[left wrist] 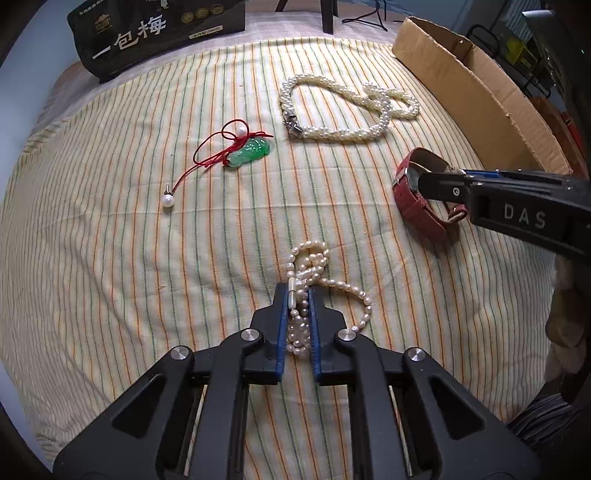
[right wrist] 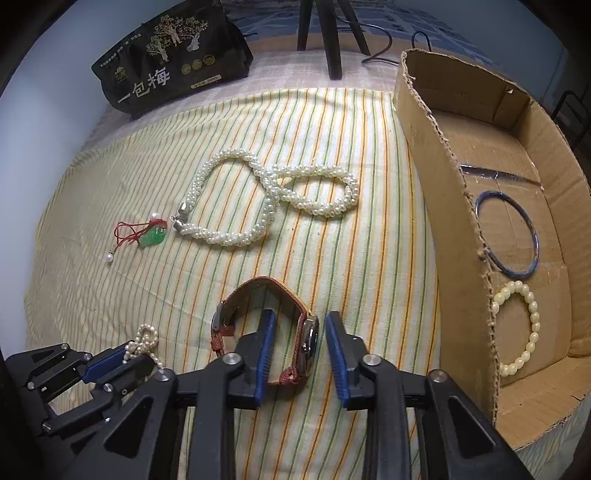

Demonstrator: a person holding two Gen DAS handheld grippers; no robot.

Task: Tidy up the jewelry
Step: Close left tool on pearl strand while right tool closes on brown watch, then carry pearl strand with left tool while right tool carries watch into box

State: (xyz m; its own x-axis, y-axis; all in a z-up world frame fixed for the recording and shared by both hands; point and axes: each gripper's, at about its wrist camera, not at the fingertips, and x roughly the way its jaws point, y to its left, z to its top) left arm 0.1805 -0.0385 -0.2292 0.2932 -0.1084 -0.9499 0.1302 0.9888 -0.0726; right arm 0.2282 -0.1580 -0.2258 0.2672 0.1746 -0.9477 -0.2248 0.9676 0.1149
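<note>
Right gripper (right wrist: 299, 352): jaws standing apart, straddling the watch case, one finger inside the strap loop.
Red-strap watch (right wrist: 306, 339): lying on its side near the striped cloth's (right wrist: 332, 147) front edge.
Left gripper (right wrist: 122, 360): closing on a small pearl strand (right wrist: 146, 341) at the cloth's front-left.
Braided pearl necklace (right wrist: 266, 192): lying mid-cloth.
Jade pendant (right wrist: 155, 236): sitting just left of the necklace clasp.
Cardboard box (right wrist: 454, 229): sitting along the right edge, holding a blue bangle (right wrist: 535, 236) and a cream bead bracelet (right wrist: 532, 325).

watch (right wrist: 308, 341): dial faces sideways, unreadable | cardboard box (right wrist: 443, 221): near corner cut by frame edge | black bag (left wrist: 155, 33): top cropped
</note>
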